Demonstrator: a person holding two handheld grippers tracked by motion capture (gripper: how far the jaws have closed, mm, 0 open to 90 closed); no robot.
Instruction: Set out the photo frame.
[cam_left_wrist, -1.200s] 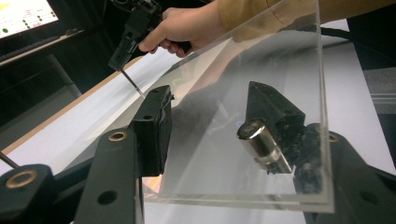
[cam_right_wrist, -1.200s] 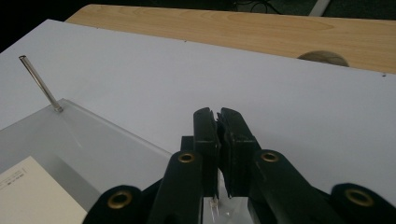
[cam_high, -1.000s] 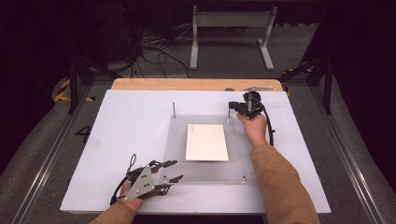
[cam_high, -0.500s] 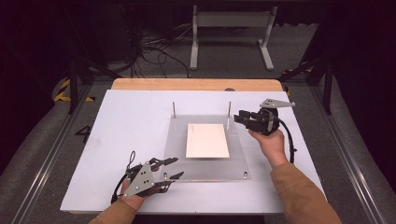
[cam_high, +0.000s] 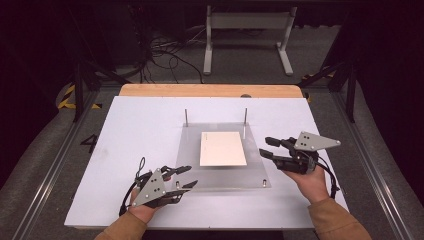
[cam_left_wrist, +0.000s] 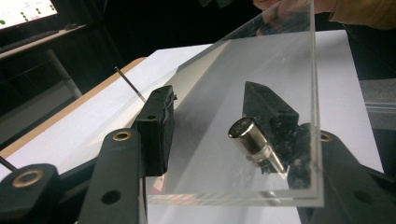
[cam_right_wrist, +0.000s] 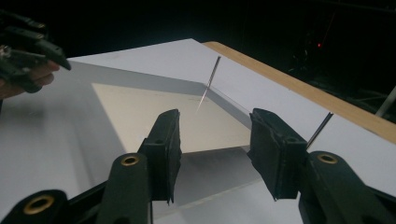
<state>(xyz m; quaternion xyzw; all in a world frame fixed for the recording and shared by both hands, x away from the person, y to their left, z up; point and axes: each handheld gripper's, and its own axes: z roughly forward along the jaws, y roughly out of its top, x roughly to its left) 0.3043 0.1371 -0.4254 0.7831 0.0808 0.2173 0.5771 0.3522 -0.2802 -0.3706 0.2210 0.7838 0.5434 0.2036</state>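
A clear acrylic plate (cam_high: 190, 150) lies flat on the white board, with a white paper sheet (cam_high: 222, 148) on its middle. Two thin pins (cam_high: 186, 117) (cam_high: 245, 116) stand at its far corners, and a short metal stud (cam_high: 263, 182) sits at the near right corner. My left gripper (cam_high: 192, 176) is open at the near left corner. In the left gripper view the plate's corner (cam_left_wrist: 280, 56) and a stud (cam_left_wrist: 250, 137) lie between its spread jaws (cam_left_wrist: 208, 93). My right gripper (cam_high: 264, 146) is open just off the plate's right edge. The right gripper view has it (cam_right_wrist: 215, 119) facing the paper (cam_right_wrist: 154, 102).
The white board (cam_high: 125, 140) rests on a wooden table whose edge (cam_high: 210, 90) shows at the back. Metal rails run along both sides of the table. A stand and cables lie on the floor beyond. The other gripper (cam_right_wrist: 51, 46) is at the top left of the right gripper view.
My right gripper has pulled back from the far right pin, swinging out to the right and nearer, and now sits at the plate's right edge. The left gripper has stayed put.
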